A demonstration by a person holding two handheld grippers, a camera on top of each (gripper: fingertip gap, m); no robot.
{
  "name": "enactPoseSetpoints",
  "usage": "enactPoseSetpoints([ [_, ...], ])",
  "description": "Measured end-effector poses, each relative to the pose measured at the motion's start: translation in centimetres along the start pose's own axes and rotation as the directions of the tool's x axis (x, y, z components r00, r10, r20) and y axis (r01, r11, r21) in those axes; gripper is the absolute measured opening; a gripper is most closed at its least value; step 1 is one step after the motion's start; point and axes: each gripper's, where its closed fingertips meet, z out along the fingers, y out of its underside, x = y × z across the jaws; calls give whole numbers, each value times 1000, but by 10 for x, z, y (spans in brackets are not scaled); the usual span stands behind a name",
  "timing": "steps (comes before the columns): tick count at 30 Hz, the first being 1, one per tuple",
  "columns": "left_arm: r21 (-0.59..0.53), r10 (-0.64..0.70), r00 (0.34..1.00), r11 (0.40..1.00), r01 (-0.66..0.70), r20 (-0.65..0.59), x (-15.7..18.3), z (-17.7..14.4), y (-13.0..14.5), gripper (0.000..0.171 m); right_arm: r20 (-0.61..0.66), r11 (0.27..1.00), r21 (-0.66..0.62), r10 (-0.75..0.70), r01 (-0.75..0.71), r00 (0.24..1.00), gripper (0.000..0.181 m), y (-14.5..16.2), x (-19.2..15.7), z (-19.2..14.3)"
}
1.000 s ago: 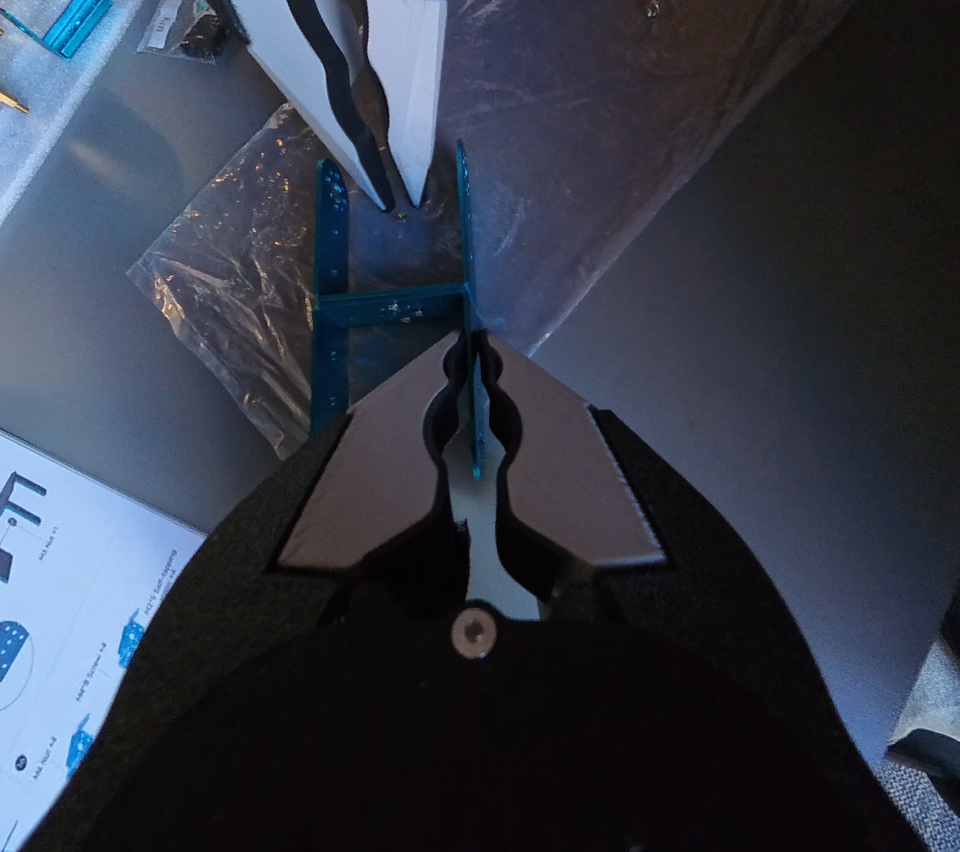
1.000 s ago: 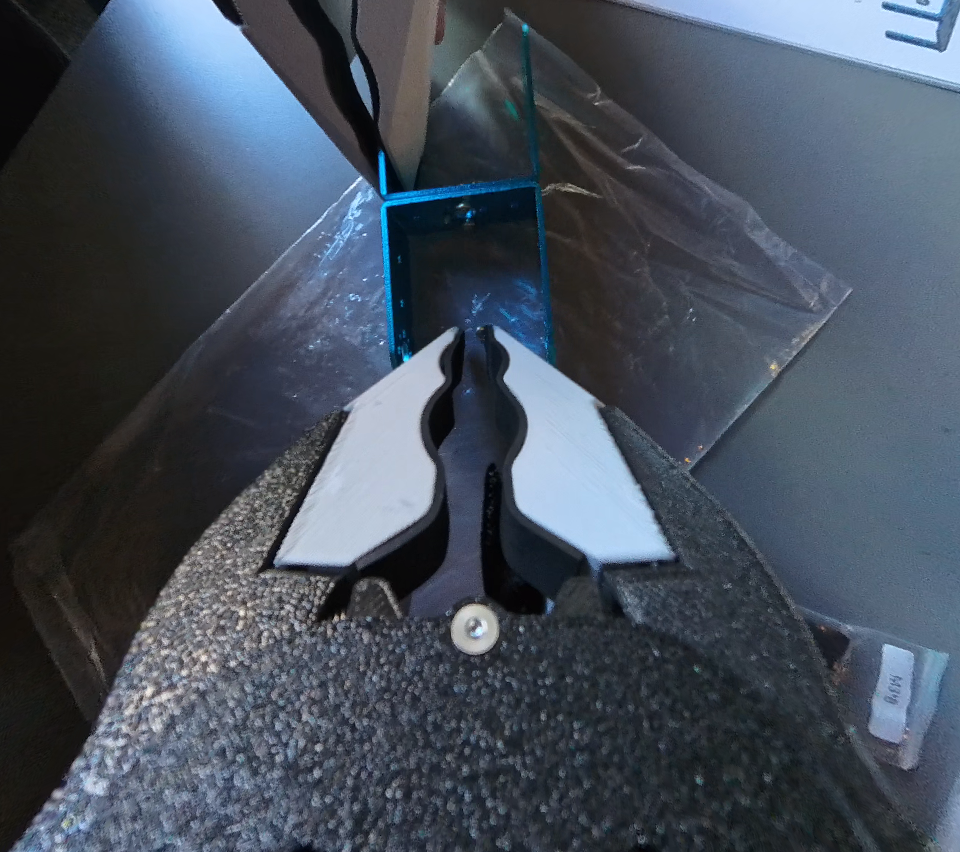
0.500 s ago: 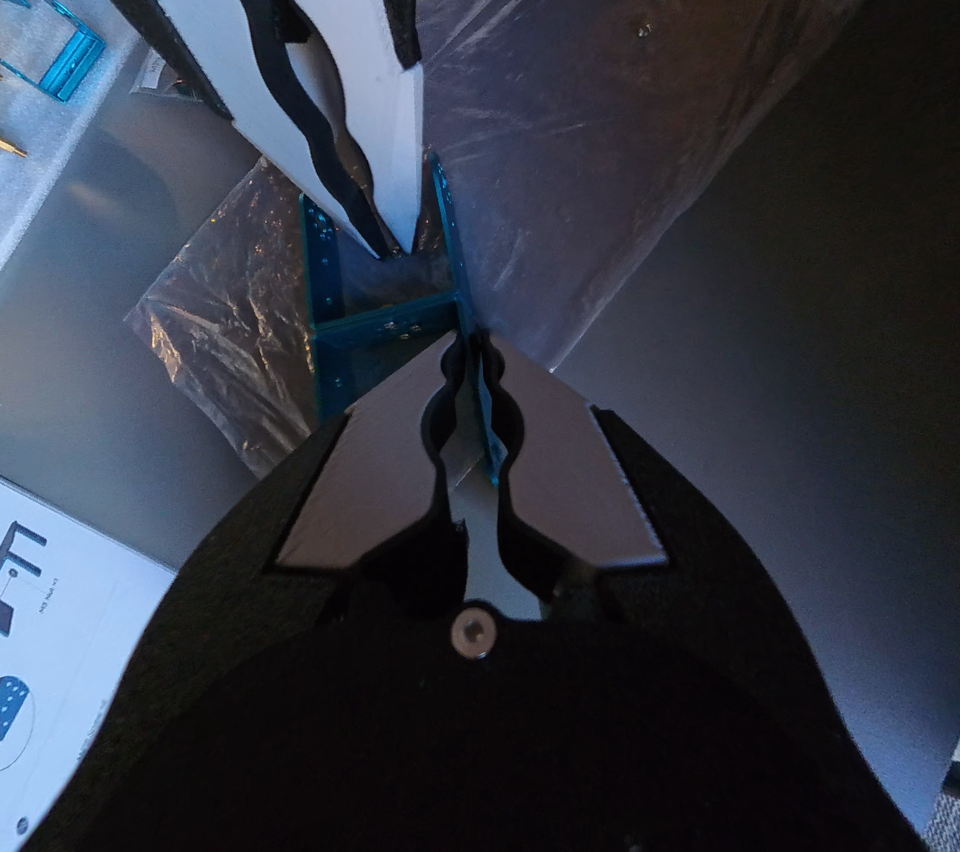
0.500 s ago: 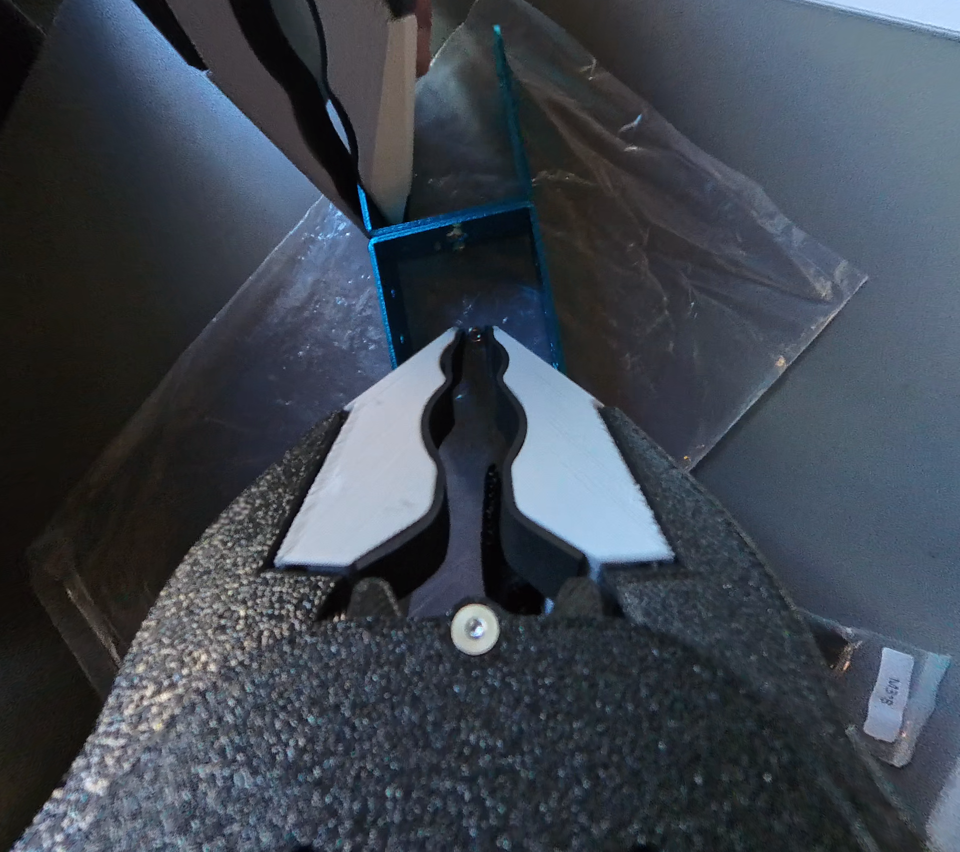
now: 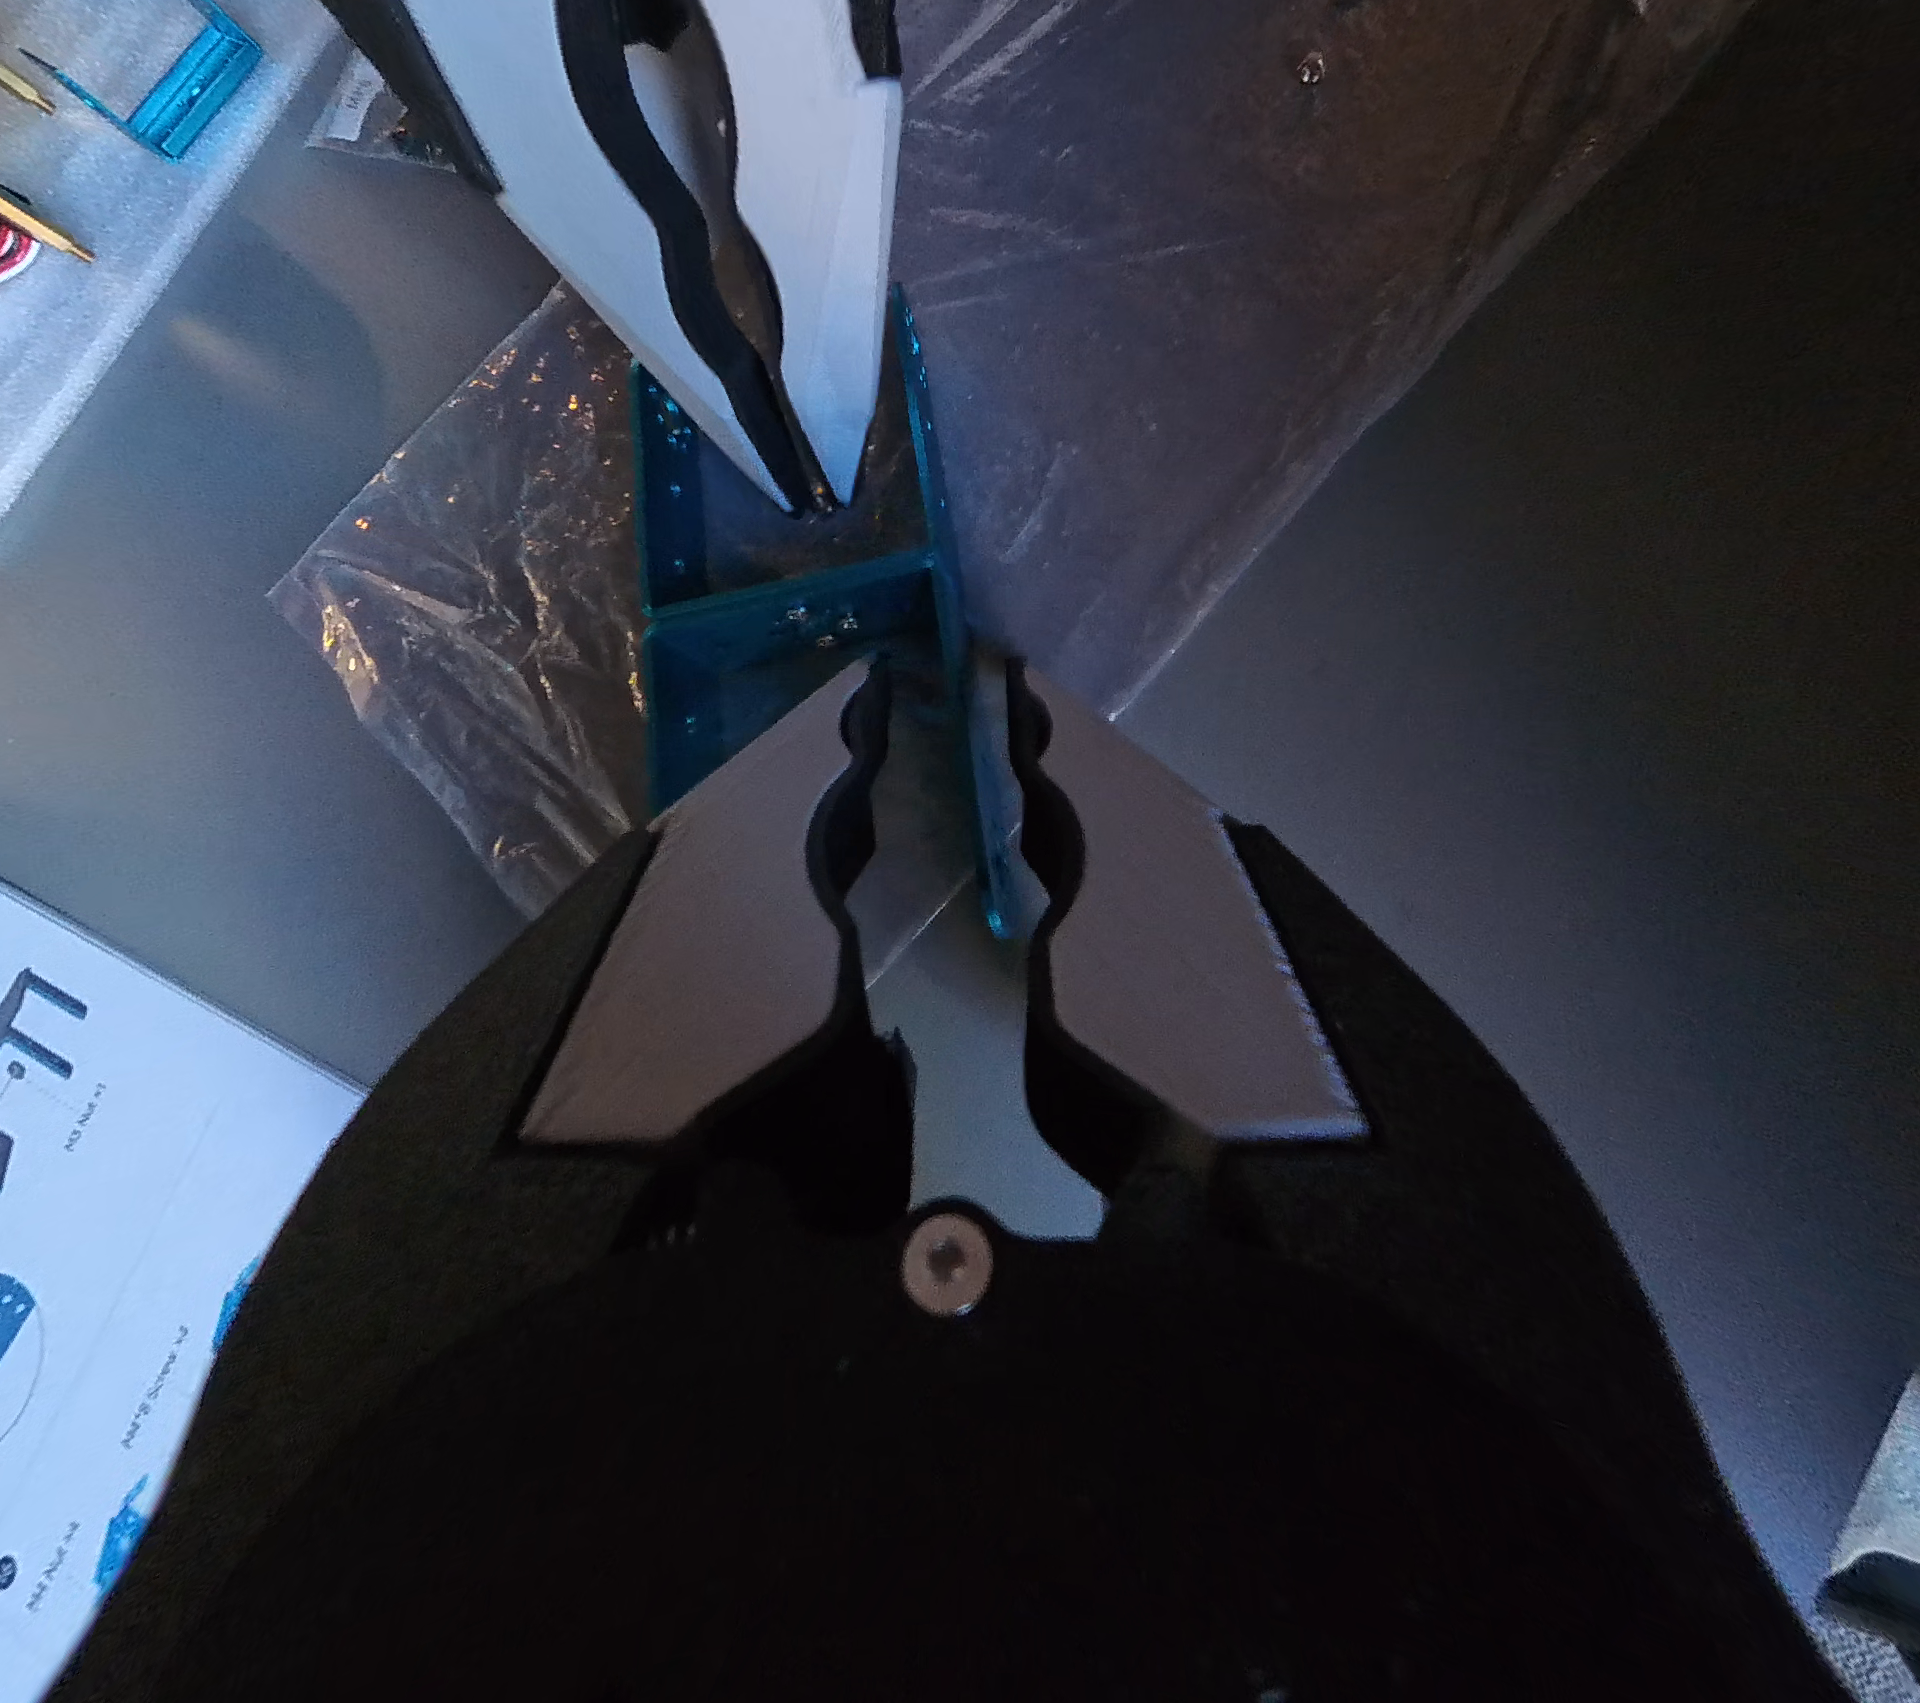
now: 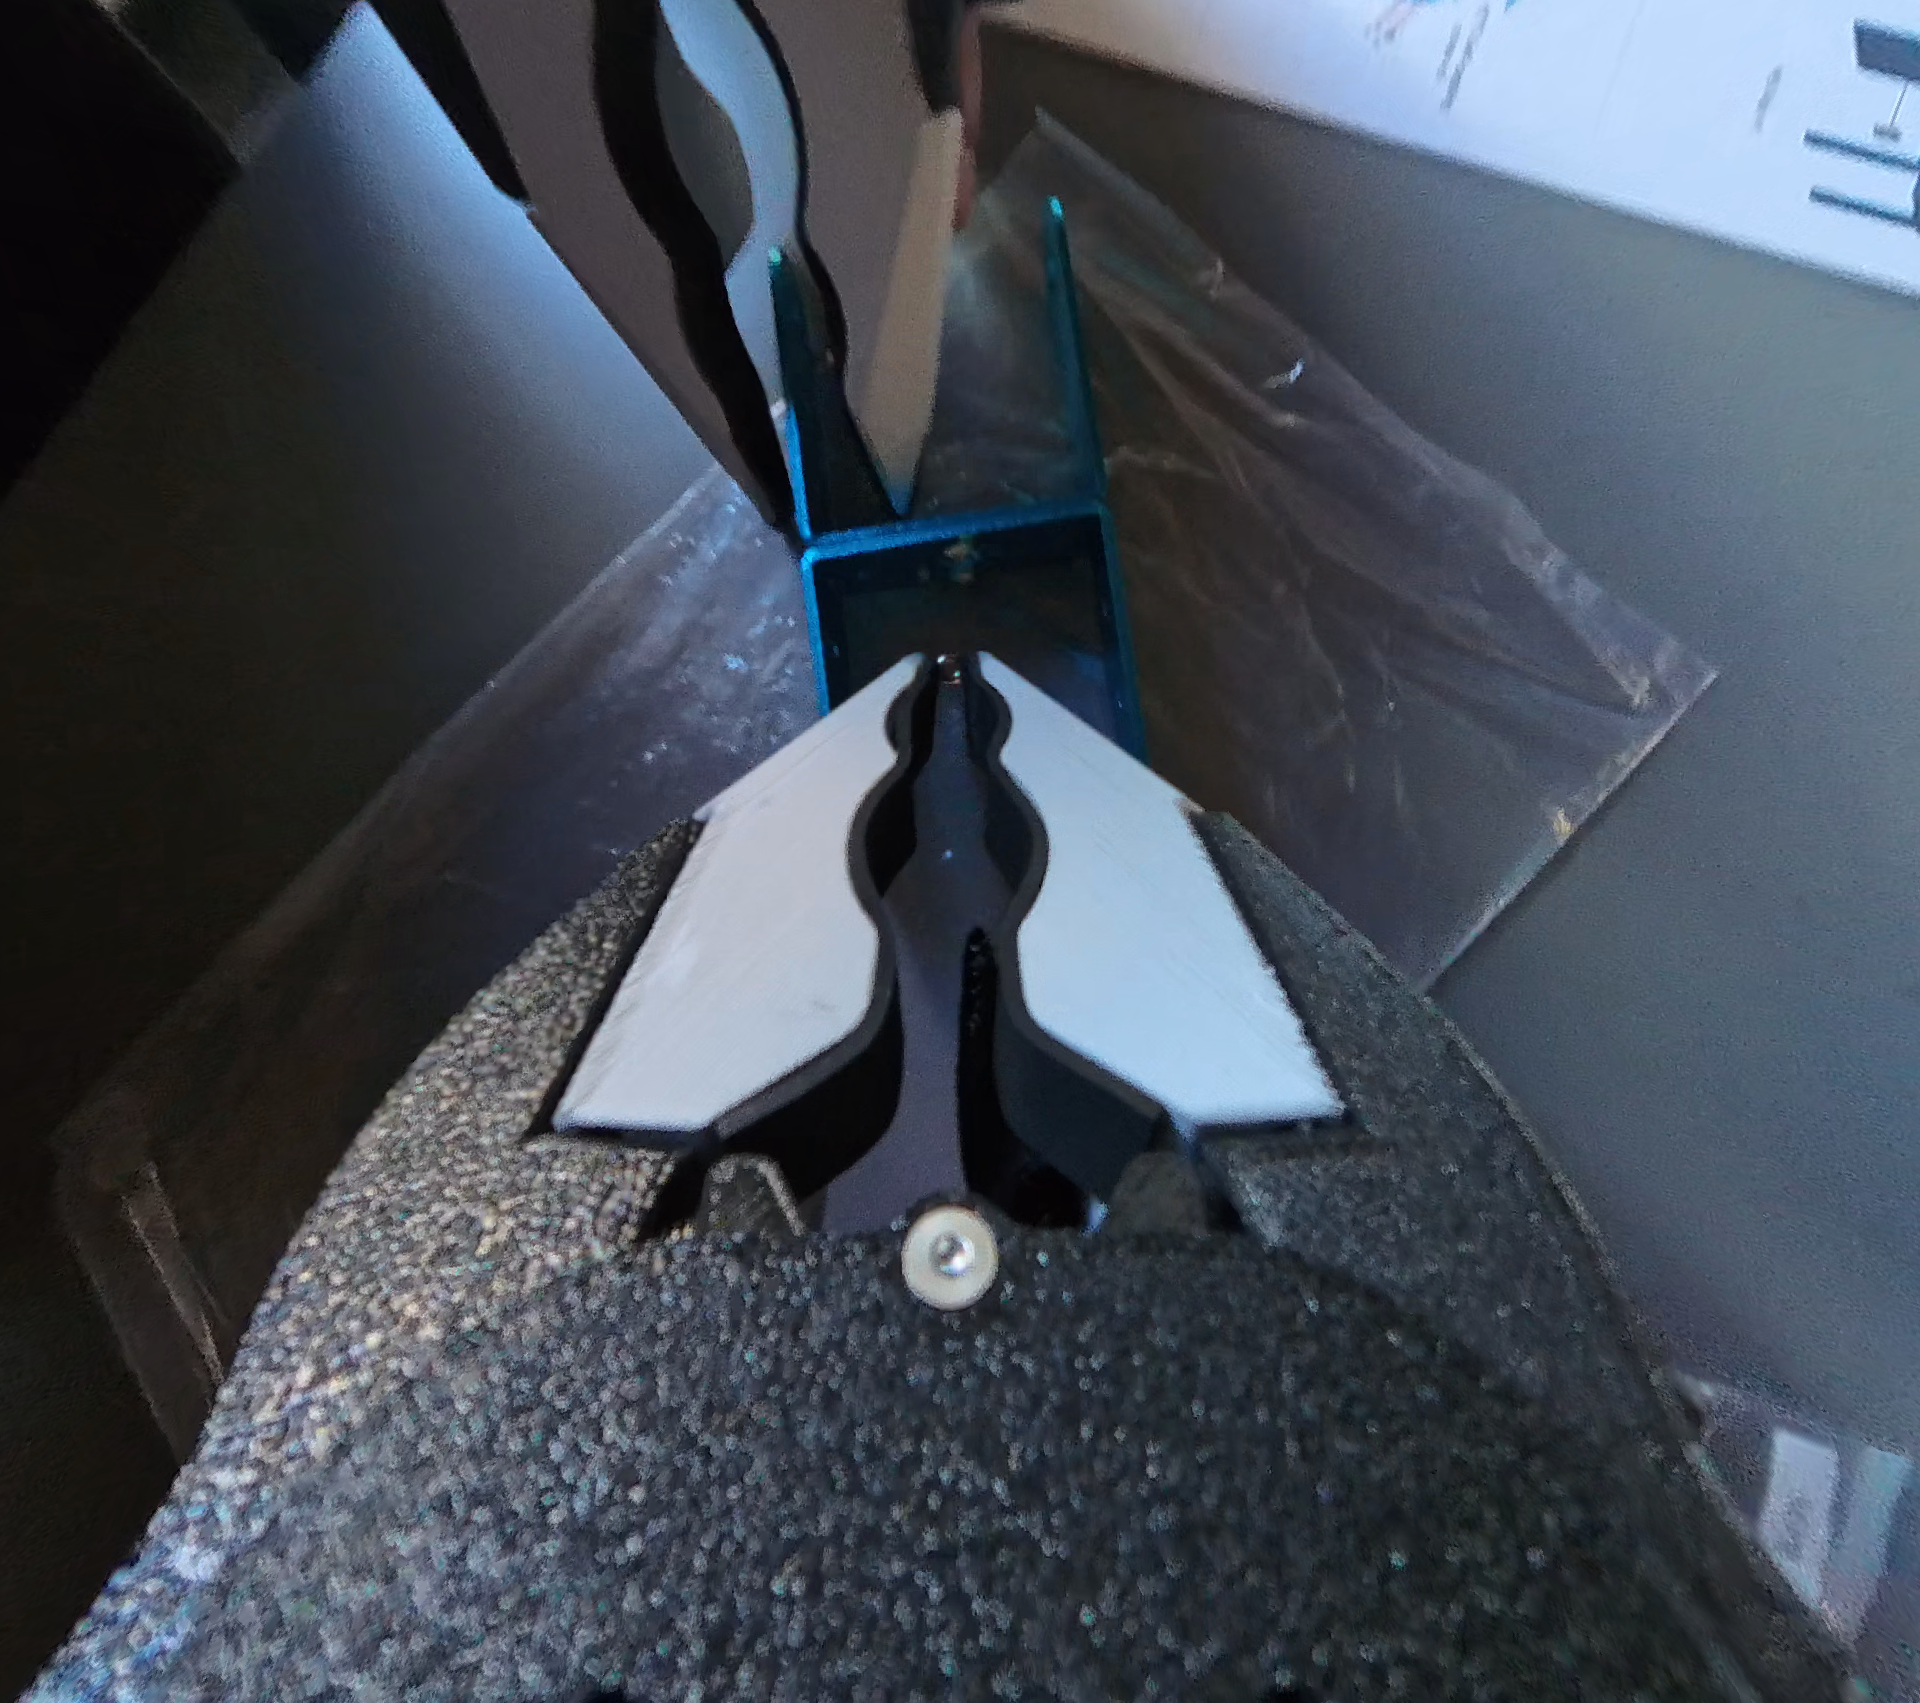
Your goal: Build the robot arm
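Blue metal frame (image 5: pixel 790 614) sits on plastic bag (image 5: pixel 1247 251).

— Is any writing showing?
— Small print is running beside blue drawings on the white instruction sheet (image 5: pixel 125 1238), which is also lying at the far edge in the right wrist view (image 6: pixel 1558 43).
— Anything else?
— A white label (image 5: pixel 358 93) is sitting on a small clear bag (image 5: pixel 384 126); its characters are staying too small to read.
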Motion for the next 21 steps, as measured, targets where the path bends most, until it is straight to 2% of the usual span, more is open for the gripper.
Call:
enactPoseSetpoints([
  [3,3,-6,1000,1000,6,7,-2,1,-1,26,55,997,71,38,-42,998,4,-9,-2,1],
  [12,6,8,1000,1000,-8,-2,0,3,-4,27,139,990,100,84,-98,987,4,-13,-7,5],
  [21,8,13,1000,1000,-13,1,0,5,-5,27,156,982,93,147,-163,977,1,-11,-3,10],
])
